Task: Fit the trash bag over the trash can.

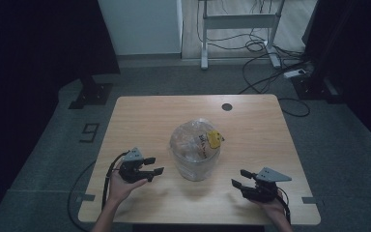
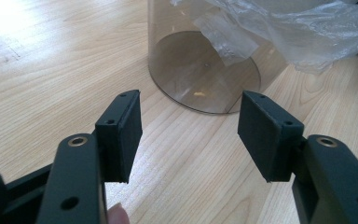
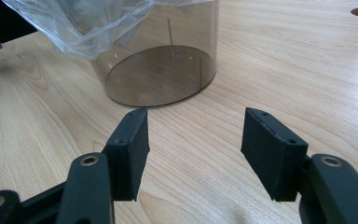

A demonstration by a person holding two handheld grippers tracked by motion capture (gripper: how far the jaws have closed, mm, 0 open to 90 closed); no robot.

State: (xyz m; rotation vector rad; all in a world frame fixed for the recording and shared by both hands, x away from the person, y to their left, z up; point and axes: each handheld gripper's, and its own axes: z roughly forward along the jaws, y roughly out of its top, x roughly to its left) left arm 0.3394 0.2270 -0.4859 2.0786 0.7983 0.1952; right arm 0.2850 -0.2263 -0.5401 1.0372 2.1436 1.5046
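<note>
A clear plastic cylinder (image 1: pixel 194 159) stands upright near the middle of the wooden table (image 1: pixel 140 116), a little toward the near edge. A crumpled transparent plastic bag (image 1: pixel 192 137) is stuffed into its open top and spills over the rim, and a small yellow tag (image 1: pixel 215 139) sits on the bag at the side facing the table's right edge. In the left gripper view the cylinder's tinted round base (image 2: pixel 205 74) rests flat on the wood, with the bag (image 2: pixel 298 32) hanging down over one side.

The left gripper (image 1: pixel 155 166) sits low over the table toward the near left corner, held in a hand (image 1: pixel 121 186), its jaws pointing at the cylinder and spread apart with only bare wood between them. The right gripper (image 1: pixel 238 178) hovers toward the near right corner in the other hand (image 1: pixel 273 207), also aimed at the cylinder, jaws likewise spread and holding nothing. Both grippers stand near the cylinder but apart from it, one on each side. A small round hole (image 1: pixel 227 107) marks the tabletop by the far edge.
</note>
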